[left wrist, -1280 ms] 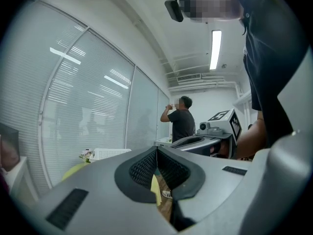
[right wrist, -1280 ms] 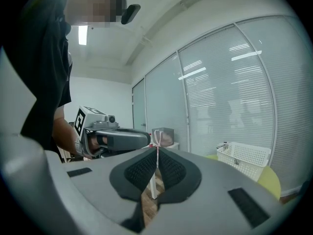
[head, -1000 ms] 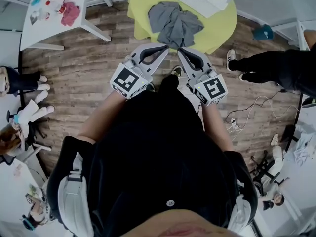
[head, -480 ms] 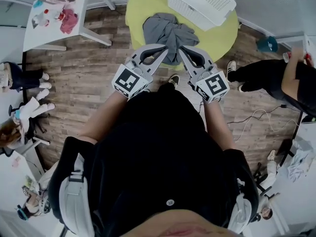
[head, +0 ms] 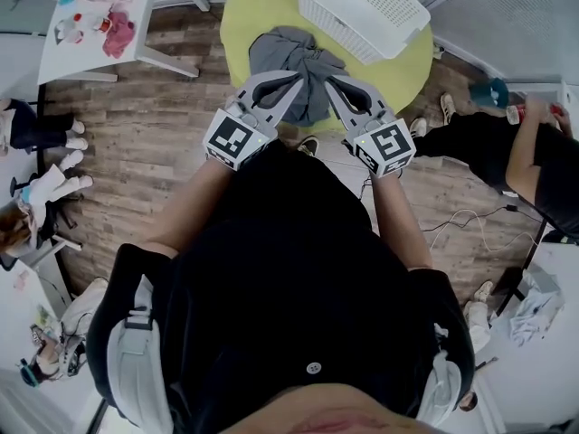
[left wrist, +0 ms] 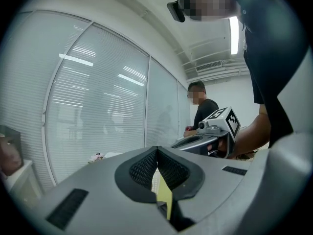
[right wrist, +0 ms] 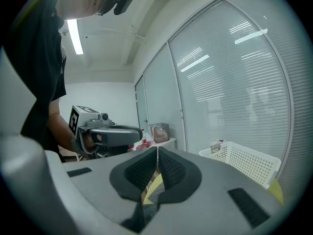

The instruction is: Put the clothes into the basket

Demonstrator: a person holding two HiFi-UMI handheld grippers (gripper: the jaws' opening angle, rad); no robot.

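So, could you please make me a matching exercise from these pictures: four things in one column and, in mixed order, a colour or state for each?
Things:
1. clothes
2. basket
3. round table
4. right gripper

Colour or state:
a. white
b. fingers shut, nothing between them
c. grey
d. yellow

Pairs: 1-c, 2-a, 3-d, 4-b
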